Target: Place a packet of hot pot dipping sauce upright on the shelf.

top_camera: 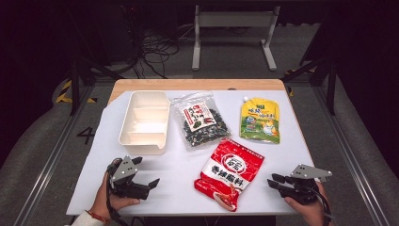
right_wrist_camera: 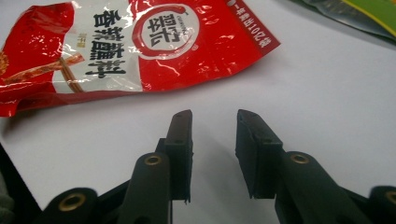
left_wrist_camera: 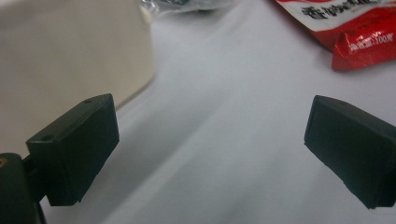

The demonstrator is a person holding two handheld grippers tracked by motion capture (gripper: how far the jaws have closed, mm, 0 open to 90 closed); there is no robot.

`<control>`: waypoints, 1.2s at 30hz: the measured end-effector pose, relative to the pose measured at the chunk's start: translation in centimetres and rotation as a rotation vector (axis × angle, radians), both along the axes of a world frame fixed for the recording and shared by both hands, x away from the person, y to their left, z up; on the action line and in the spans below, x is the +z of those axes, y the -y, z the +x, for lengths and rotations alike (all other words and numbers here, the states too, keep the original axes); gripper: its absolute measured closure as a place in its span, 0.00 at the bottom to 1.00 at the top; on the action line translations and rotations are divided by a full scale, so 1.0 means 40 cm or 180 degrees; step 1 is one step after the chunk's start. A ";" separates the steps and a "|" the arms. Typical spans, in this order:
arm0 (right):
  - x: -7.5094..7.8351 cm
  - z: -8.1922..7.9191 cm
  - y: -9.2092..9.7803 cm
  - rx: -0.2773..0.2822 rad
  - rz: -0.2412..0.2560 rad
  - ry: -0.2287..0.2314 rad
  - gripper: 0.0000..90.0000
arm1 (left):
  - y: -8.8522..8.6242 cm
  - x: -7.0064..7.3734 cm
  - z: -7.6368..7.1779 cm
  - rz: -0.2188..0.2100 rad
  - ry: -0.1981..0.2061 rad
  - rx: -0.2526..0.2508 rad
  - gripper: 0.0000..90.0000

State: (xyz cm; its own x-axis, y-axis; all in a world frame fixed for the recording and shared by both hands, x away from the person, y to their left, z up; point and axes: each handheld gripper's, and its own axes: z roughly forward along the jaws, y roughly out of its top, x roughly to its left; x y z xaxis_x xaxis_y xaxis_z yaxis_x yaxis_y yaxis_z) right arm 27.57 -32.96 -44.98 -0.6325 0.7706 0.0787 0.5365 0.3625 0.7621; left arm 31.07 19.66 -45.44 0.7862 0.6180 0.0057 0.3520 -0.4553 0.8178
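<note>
1. Left gripper (top_camera: 147,174) sits at the table's near left edge, jaws spread wide, holding nothing.
2. Right gripper (top_camera: 274,181) sits near right, jaws slightly parted with a narrow gap, empty.
3. Red packet (top_camera: 230,173) lies flat between them, nearer the right gripper.
4. White tray (top_camera: 143,139) stands just beyond the left gripper.
5. Clear bag (top_camera: 200,120) and yellow pouch (top_camera: 260,120) lie farthest back.

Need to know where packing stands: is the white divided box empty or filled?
Empty: the box shows bare compartments; all three packets lie outside it.
</note>
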 end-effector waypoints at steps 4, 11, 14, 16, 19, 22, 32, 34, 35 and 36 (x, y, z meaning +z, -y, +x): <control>-0.005 0.001 -0.019 0.0093 -0.0015 -0.0088 0.81 | 0.029 -0.003 0.014 -0.0034 -0.0090 -0.0163 0.06; -0.011 0.016 -0.062 0.0232 0.0170 -0.0298 0.71 | 0.095 -0.012 0.026 0.0005 -0.0311 -0.0439 0.12; -0.012 0.019 -0.087 0.0340 0.0108 -0.0295 0.75 | 0.117 -0.012 0.033 0.0017 -0.0361 -0.0538 0.14; -0.010 0.018 -0.101 0.0384 0.0078 -0.0311 0.75 | 0.134 -0.013 0.039 0.0037 -0.0379 -0.0605 0.15; -0.007 0.016 -0.116 0.0462 0.0041 -0.0343 0.72 | 0.150 -0.016 0.044 0.0060 -0.0423 -0.0675 0.16; -0.004 0.026 -0.141 0.0538 0.0099 -0.0497 0.59 | 0.173 -0.021 0.053 0.0066 -0.0477 -0.0812 0.17; 0.007 0.040 -0.187 0.0379 0.0079 -0.0536 0.55 | 0.229 -0.029 0.097 -0.0002 -0.0699 -0.0945 0.15; 0.012 0.034 -0.178 0.0291 0.0063 -0.0563 0.61 | 0.244 -0.031 0.103 0.0031 -0.0710 -0.0986 0.15; 0.012 0.034 -0.178 0.0291 0.0063 -0.0563 0.61 | 0.244 -0.031 0.103 0.0031 -0.0710 -0.0986 0.15; 0.012 0.031 -0.170 0.0180 0.0069 -0.0588 0.63 | 0.255 -0.034 0.105 0.0038 -0.0757 -0.1020 0.15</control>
State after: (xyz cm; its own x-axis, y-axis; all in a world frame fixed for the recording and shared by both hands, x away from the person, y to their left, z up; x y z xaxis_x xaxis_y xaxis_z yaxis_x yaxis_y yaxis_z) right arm 28.82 -26.17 -44.50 -0.6480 0.7311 0.2138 0.6473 0.3806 0.6604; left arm 35.26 9.48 -46.81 0.9194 0.3423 -0.1940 0.3695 -0.5818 0.7245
